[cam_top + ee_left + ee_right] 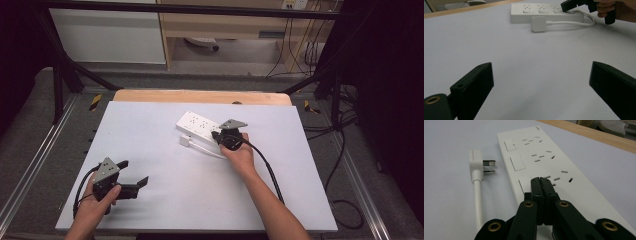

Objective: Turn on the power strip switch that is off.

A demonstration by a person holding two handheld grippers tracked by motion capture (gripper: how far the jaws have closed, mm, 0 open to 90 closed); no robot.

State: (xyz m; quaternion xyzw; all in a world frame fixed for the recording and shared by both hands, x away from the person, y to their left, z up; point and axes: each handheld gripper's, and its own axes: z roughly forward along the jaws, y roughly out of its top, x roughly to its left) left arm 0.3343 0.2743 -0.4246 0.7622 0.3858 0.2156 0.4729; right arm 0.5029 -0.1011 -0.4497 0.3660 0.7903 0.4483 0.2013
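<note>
White tabletop (165,200), nearly bare: the power strip (199,123) lies toward its far edge, its plug (185,141) loose beside it, prongs out (nothing plugged in yet). The right gripper (218,135), jaws pressed together, rests its tip on the strip's nearest switch (524,183), seemingly pressing it. The left gripper (136,175) waits spread, well apart. Nothing obstructs.

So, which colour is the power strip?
White; the power strip shows best in the right gripper view.
</note>
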